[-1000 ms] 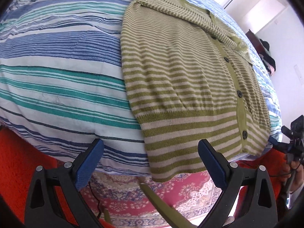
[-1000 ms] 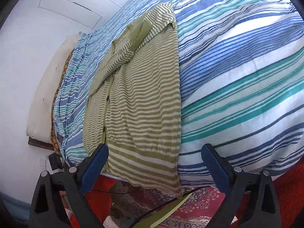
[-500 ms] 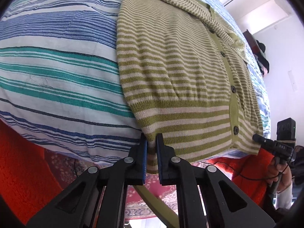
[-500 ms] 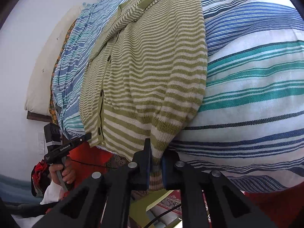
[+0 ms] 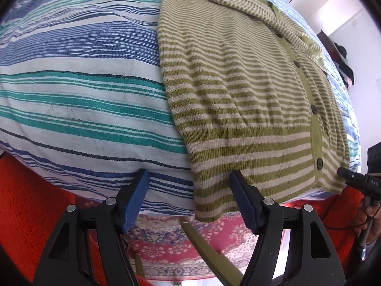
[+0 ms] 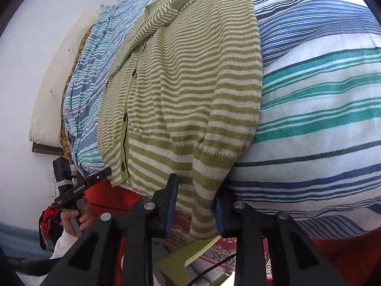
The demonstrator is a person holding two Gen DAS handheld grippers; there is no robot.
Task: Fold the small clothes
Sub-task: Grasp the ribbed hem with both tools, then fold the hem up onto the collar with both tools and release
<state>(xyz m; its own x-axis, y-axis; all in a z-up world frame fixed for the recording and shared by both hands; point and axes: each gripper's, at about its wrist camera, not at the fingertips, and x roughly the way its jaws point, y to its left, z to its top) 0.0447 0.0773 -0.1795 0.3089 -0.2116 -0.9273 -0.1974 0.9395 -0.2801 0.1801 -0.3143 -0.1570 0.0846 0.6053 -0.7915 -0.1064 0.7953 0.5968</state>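
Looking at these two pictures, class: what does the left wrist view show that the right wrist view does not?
Left wrist only: the left gripper, open at the cardigan's hem, and a dark shelf of clothes.
Right wrist only: the right gripper, open around the hem, a cream headboard cushion and a wall socket.
Both: cardigan, striped bedcover, patterned rug.

Green-and-cream striped knit cardigan (image 5: 238,90): lies flat on the blue-and-teal striped bedcover (image 5: 78,90), hem hanging over the near bed edge. Patterned red rug (image 5: 171,245): on the floor below the hem. Left gripper (image 5: 188,200): before the hem's left corner. Right gripper (image 6: 195,205): straddling the hem's right corner.
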